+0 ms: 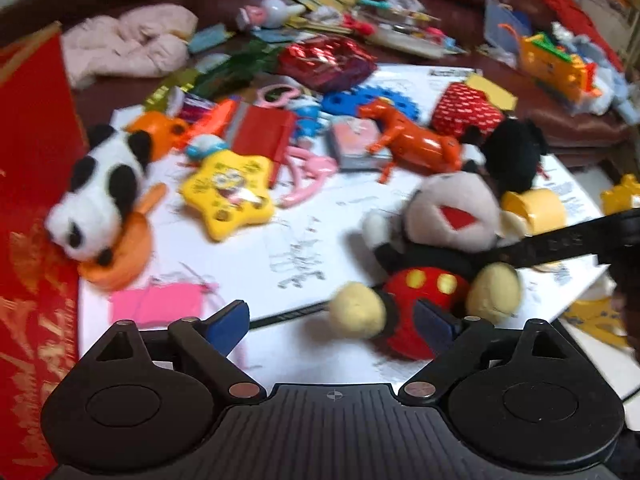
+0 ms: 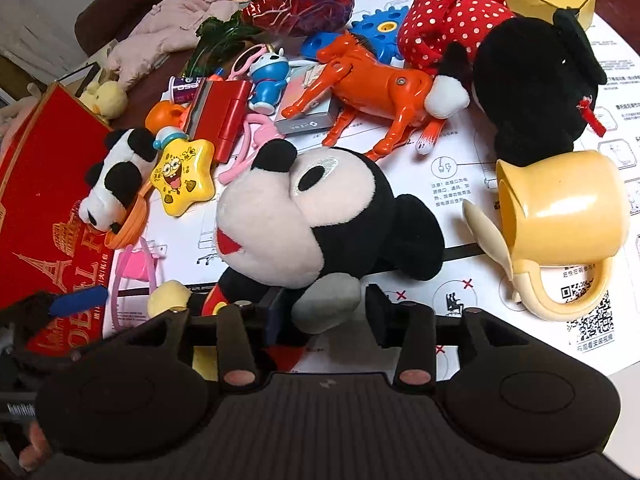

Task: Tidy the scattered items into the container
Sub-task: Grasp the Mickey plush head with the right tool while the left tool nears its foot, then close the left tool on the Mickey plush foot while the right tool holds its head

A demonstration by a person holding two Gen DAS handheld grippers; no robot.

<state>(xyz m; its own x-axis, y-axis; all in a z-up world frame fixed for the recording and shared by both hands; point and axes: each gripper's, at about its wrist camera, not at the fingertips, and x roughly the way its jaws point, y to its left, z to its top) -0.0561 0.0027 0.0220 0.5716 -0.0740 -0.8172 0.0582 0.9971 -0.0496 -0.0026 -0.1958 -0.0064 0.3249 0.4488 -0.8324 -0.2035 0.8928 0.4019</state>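
A Mickey Mouse plush [image 2: 320, 216] lies on the white instruction sheet [image 2: 520, 168]; it also shows in the left wrist view [image 1: 436, 248]. My right gripper [image 2: 326, 312] has its jaws on either side of the plush's grey hand [image 2: 326, 306], close to it but with a gap on the right. My left gripper [image 1: 332, 322] is open, with its right finger at the plush's red shorts. The red box [image 1: 32, 208], the container, stands at the left, also in the right wrist view [image 2: 48, 184]. A panda plush [image 1: 96, 196] leans against it.
Scattered toys lie around: a yellow SpongeBob star [image 2: 182, 178], an orange horse [image 2: 372, 84], a yellow cup [image 2: 560, 216], a black plush [image 2: 532, 84], a red polka-dot plush [image 2: 444, 12], a red case [image 2: 220, 112] and a pink jacket [image 1: 128, 44].
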